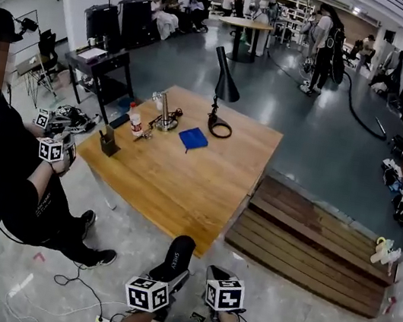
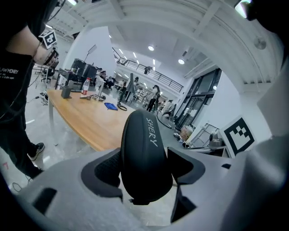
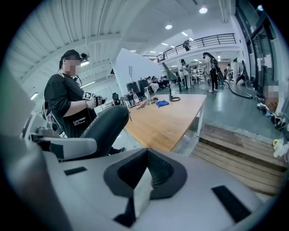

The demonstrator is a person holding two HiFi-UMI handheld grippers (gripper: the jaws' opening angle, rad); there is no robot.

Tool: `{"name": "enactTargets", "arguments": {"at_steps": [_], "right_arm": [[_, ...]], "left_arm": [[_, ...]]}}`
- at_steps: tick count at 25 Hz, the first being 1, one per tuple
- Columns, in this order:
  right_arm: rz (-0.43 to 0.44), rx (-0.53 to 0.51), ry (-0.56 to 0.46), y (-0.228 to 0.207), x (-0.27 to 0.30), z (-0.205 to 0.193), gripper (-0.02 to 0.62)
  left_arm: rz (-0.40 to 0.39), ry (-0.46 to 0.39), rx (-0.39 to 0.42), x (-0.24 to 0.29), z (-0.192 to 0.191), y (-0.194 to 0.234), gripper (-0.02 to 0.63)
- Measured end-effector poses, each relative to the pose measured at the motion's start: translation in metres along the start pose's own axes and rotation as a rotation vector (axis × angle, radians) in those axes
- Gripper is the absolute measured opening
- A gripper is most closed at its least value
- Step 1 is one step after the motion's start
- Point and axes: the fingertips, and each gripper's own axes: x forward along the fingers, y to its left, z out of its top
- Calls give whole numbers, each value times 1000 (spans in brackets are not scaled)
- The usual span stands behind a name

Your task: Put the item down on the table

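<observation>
A black oval case marked SHERY sticks up from my left gripper at the bottom of the head view, over the floor short of the wooden table. In the left gripper view the case fills the gap and both pads press on its sides. My right gripper hangs beside it on the right. Its jaws meet in the right gripper view with nothing between them. There the case shows to the left.
On the table stand a black desk lamp, a blue pouch, a bottle, a metal stand and a small black box. A person in black stands at its left corner. A low wooden platform lies right; cables cross the floor.
</observation>
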Motion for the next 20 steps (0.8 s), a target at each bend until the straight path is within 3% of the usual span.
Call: {"name": "enactTargets", "arguments": {"at_steps": [6,20], "right_arm": [[10,7,13,-37,17,21,3],[4,40,39,-41,47,47,3]], "left_arm": [[12,-14,-10,36,20,-9,324],[6,35,1,64,52,16,324]]}}
